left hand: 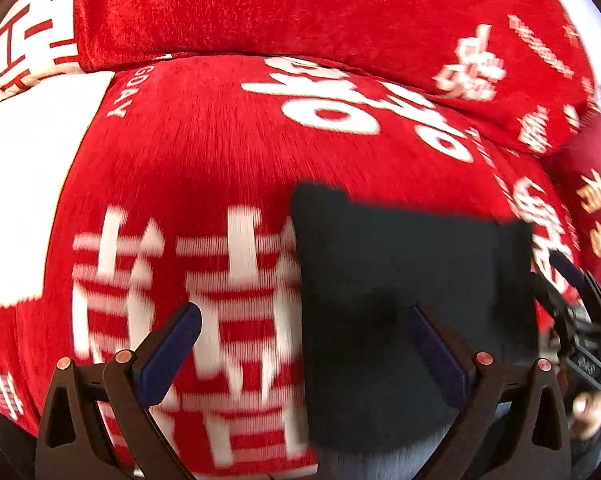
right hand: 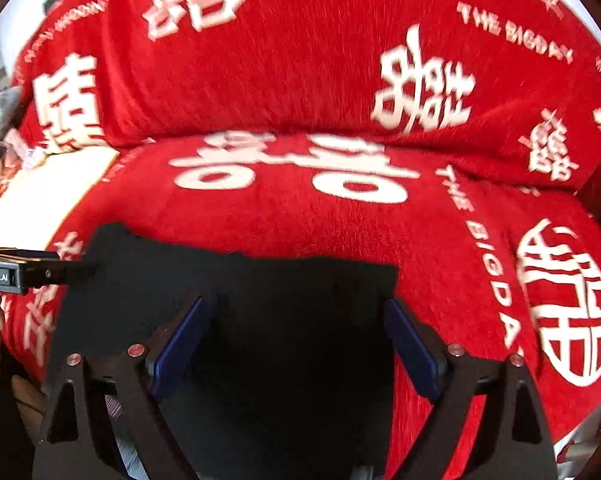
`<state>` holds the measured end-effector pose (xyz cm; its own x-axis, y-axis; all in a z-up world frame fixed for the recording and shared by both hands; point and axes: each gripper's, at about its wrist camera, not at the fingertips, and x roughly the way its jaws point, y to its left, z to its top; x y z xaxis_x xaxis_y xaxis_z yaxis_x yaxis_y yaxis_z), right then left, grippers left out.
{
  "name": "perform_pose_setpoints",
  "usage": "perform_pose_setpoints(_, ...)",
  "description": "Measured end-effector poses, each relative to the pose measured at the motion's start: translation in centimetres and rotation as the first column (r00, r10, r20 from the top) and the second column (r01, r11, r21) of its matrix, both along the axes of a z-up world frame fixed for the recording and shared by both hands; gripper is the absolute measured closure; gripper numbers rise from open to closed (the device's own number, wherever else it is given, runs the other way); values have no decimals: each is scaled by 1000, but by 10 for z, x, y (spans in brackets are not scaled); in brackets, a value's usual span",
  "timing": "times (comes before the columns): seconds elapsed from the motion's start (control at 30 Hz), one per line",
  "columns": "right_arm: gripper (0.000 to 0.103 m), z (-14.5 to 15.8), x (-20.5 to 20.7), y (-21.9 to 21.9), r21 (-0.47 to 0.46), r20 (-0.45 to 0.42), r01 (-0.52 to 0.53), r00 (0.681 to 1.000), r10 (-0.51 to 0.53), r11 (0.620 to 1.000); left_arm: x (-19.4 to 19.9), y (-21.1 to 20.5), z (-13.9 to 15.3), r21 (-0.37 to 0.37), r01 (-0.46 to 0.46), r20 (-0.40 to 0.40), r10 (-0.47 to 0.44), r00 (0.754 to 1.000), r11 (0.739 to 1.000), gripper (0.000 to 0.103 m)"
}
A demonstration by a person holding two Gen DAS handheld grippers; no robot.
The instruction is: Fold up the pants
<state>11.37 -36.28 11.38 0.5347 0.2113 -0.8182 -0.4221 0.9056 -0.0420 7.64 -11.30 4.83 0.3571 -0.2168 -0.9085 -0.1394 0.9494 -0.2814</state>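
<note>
Both my grippers over folded dark pants on a red-covered sofa.

Left gripper (left hand: 304, 320): jaws apart, holding nothing; its left finger (left hand: 172, 352) sits over the red cover, its right finger (left hand: 436, 352) over the dark cloth. Right gripper (right hand: 296, 320): jaws apart, both fingers over the cloth, and I cannot tell whether they touch it. Pants (right hand: 236, 292): dark, near black, lying flat as a squared, folded block on the sofa seat (right hand: 292, 208), near its front edge; in my left view they (left hand: 412, 280) fill the lower right. Sofa cover: red plush with white characters and lettering, draped over seat and backrest (right hand: 300, 52). Both views are motion-blurred. Left gripper also shows at the left edge of my right view, at the corner of the pants.
</note>
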Motion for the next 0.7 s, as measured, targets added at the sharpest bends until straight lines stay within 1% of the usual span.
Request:
perform_pose_setpoints(0.1, 10, 0, -35, -11, -20, 5, 23, 1000, -23, 1000, -37, -9, 0, -3, 48, 10, -48, 999, 999, 0)
perform_pose_setpoints(0.17, 10, -5, -54, -19, -26, 4, 49, 999, -49, 998, -52, -23, -5, 23, 91, 9, -91, 996, 996, 0)
perform_pose_setpoints(0.23, 10, -13, -65, -28, -25, -11, 76, 997, -76, 997, -57, -32, -12, 49, 118, 6, -118, 993, 992, 0)
perform_pose_setpoints(0.27, 10, -21, -67, -33, -37, -28, 96, 995, -97, 995, -57, -35, -19, 56, 121, -8, -121, 993, 991, 0)
perform_pose_setpoints(0.3, 10, -31, -68, -38, -78, -40, 133, 990, -136, 988, -57, -37, -27, 52, 116, -34, -114, 993, 992, 0)
perform_pose_setpoints(0.33, 9, -37, -68, -42, -95, -53, 152, 986, -158, 984, -58, -38, -33, 44, 111, -54, -109, 993, 993, 0)
perform_pose_setpoints(0.37, 8, -44, -66, -49, -68, -88, 169, 981, -175, 983, -56, -40, -43, 33, 114, -91, -111, 990, 993, 0)
perform_pose_setpoints(0.4, 8, -48, -65, -57, -19, -126, 195, 972, -196, 981, -56, -41, -48, 33, 119, -109, -115, 987, 992, 0)
perform_pose_setpoints(0.47, 8, -47, -65, -67, 40, -159, 233, 962, -224, 972, -59, -44, -48, 50, 122, -119, -115, 986, 991, 0)
perform_pose_setpoints(0.53, 8, -35, -73, -70, 49, -120, 244, 964, -237, 968, -66, -45, -35, 62, 119, -78, -114, 990, 991, 0)
perform_pose_setpoints(0.57, 8, -28, -78, -72, 46, -86, 250, 966, -245, 967, -70, -45, -26, 68, 120, -42, -117, 992, 991, 0)
perform_pose_setpoints(0.6, 8, -21, -83, -74, 64, -64, 246, 968, -242, 967, -71, -45, -16, 69, 116, -2, -116, 993, 991, 0)
perform_pose_setpoints(0.63, 8, -15, -87, -75, 95, -54, 236, 971, -232, 967, -72, -45, -11, 67, 107, 21, -109, 994, 992, 0)
perform_pose_setpoints(0.67, 8, -9, -90, -75, 135, -40, 223, 975, -219, 965, -70, -45, -7, 61, 91, 34, -94, 995, 994, 0)
perform_pose_setpoints(0.7, 8, -7, -93, -74, 150, -24, 214, 977, -212, 965, -67, -44, -6, 43, 70, 32, -72, 997, 997, 0)
